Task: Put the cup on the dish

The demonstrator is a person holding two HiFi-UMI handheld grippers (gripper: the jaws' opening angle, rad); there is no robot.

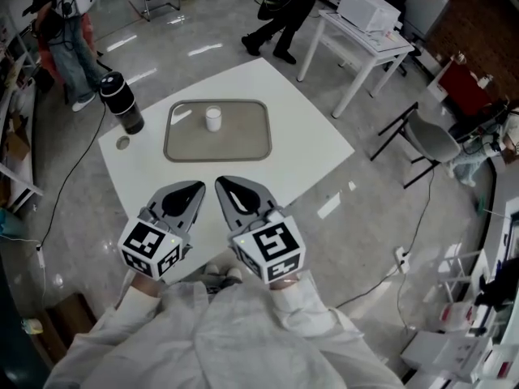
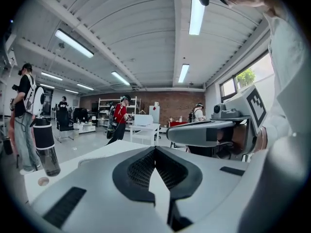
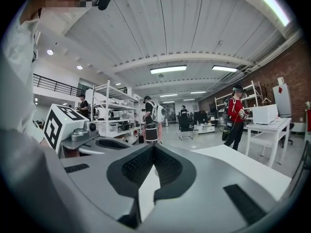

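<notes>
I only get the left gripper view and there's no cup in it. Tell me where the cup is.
Observer: The white cup stands upright inside the grey tray, in its far half.
Operator: Now report the right gripper's jaws.
Observer: The right gripper has its jaws together, with nothing between them.
Operator: Place both grippers against the tray.
Observer: The left gripper and the right one hover over the table's near corner, short of the tray, and neither touches the cup.
</notes>
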